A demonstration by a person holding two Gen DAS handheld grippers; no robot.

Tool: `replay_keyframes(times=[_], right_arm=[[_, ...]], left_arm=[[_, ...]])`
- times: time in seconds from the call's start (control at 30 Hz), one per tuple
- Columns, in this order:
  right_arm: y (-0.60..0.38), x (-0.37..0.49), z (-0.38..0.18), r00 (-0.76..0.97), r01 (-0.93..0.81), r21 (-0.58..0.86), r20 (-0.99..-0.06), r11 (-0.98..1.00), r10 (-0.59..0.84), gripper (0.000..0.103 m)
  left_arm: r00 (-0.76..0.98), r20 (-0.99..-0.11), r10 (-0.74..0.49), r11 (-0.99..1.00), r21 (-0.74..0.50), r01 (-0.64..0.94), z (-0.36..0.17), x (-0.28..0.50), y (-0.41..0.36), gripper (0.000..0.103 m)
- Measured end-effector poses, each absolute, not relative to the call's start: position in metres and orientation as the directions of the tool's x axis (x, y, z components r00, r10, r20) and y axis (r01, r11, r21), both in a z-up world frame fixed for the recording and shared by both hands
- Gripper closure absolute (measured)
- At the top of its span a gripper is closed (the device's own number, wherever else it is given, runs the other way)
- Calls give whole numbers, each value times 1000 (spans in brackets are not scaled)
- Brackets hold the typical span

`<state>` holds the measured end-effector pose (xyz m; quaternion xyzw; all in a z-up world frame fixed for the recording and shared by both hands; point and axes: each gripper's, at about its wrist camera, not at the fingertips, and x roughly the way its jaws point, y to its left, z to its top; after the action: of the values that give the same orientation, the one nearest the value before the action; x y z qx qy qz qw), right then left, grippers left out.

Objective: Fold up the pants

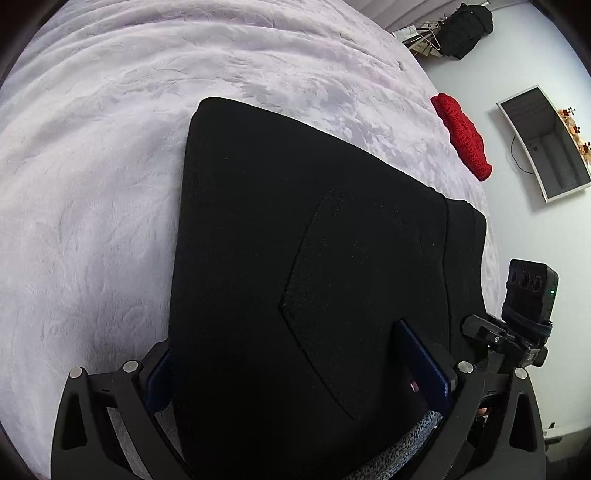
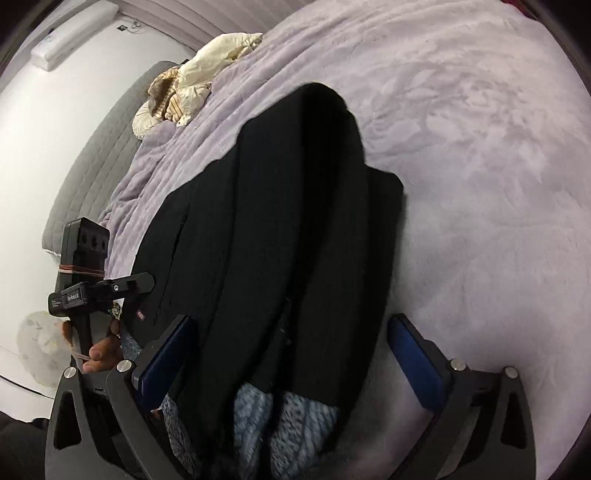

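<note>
Black pants (image 1: 295, 240) lie folded on a lilac bedspread (image 1: 92, 184), with a back pocket showing. My left gripper (image 1: 295, 354) is open, its blue-padded fingers (image 1: 421, 354) spread either side of the near edge of the pants. In the right wrist view the pants (image 2: 280, 221) lie in stacked lengthwise folds on the bedspread (image 2: 480, 184). My right gripper (image 2: 291, 350) is open, its fingers (image 2: 413, 354) wide apart around the near end of the pants. The left gripper's body (image 2: 85, 273) and the hand holding it show at the left.
A red knitted item (image 1: 461, 136) lies at the bed's right edge. A mirror (image 1: 546, 144) leans on the wall and a dark bag (image 1: 469, 29) sits beyond. Cream and striped clothes (image 2: 192, 81) lie piled near the grey headboard (image 2: 92, 162).
</note>
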<state>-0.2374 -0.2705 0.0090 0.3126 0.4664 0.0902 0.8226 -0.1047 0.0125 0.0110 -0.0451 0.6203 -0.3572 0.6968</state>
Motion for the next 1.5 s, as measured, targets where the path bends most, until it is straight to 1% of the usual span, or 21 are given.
replay_keyframes(times=[0.07, 0.1, 0.13, 0.17, 0.2, 0.23, 0.3, 0.4, 0.47, 0.63, 0.8, 0.9, 1.03, 1.13, 1.27, 1.33, 1.37, 1.4, 1.43, 1.47, 1.5], right_arm=[[-262, -226, 12, 523, 127, 568, -735, 813, 431, 0], [-256, -221, 13, 510, 122, 537, -756, 835, 411, 0], [-255, -222, 17, 510, 118, 531, -758, 839, 407, 3], [-255, -222, 19, 513, 116, 530, -756, 840, 407, 6], [-256, -225, 24, 517, 113, 530, -754, 841, 406, 15], [-258, -228, 30, 525, 107, 530, -748, 841, 405, 22], [-258, -232, 40, 539, 93, 526, -740, 845, 402, 31], [-254, -235, 53, 557, 66, 509, -732, 858, 391, 34], [-252, -239, 64, 573, 47, 499, -723, 865, 386, 37], [-266, -244, 93, 626, 34, 473, -697, 880, 350, 39], [-307, -234, 123, 663, 54, 429, -691, 902, 289, 39], [-337, -215, 133, 662, 85, 400, -707, 913, 248, 39], [-378, -188, 133, 647, 147, 385, -734, 911, 206, 39], [-405, -168, 123, 628, 173, 389, -752, 905, 203, 39], [-435, -146, 92, 595, 216, 423, -772, 880, 225, 39], [-442, -136, 74, 578, 240, 429, -784, 871, 227, 37], [-440, -127, 67, 577, 253, 440, -783, 861, 231, 36], [-442, -127, 60, 580, 260, 456, -779, 851, 240, 31], [-446, -127, 54, 584, 265, 476, -771, 839, 253, 25], [-450, -128, 47, 586, 273, 500, -764, 822, 270, 20], [-453, -129, 42, 584, 288, 517, -762, 806, 280, 15]], left_arm=[[-12, -849, -529, 754, -477, 452, 14, -107, 6, 0], [-3, -854, -520, 760, -465, 455, 16, -110, 4, 5], [7, -856, -517, 761, -457, 460, 20, -112, 1, 9], [19, -858, -513, 761, -444, 472, 26, -116, 0, 18], [33, -862, -505, 765, -429, 481, 30, -118, -3, 27], [52, -867, -496, 768, -409, 493, 37, -120, -6, 32], [84, -874, -478, 769, -371, 520, 53, -126, -13, 51], [120, -894, -433, 784, -308, 539, 69, -128, -27, 51], [127, -899, -419, 788, -290, 543, 76, -128, -36, 51], [131, -879, -459, 763, -315, 565, 99, -116, -60, 51], [142, -858, -493, 746, -334, 576, 115, -85, -105, 51], [127, -856, -500, 747, -353, 564, 111, -59, -138, 51], [90, -869, -487, 751, -364, 551, 97, -26, -181, 51], [72, -877, -474, 760, -366, 537, 86, -8, -198, 51], [38, -889, -456, 768, -371, 523, 55, 14, -212, 50], [31, -887, -460, 771, -382, 510, 40, 19, -209, 37], [37, -886, -463, 771, -382, 511, 35, 19, -207, 24], [53, -889, -455, 776, -367, 513, 32, 19, -204, 11], [64, -890, -451, 780, -359, 512, 29, 20, -203, 7], [49, -885, -462, 776, -377, 505, 26, 21, -200, 4], [18, -875, -483, 766, -413, 493, 22, 22, -195, 4]])
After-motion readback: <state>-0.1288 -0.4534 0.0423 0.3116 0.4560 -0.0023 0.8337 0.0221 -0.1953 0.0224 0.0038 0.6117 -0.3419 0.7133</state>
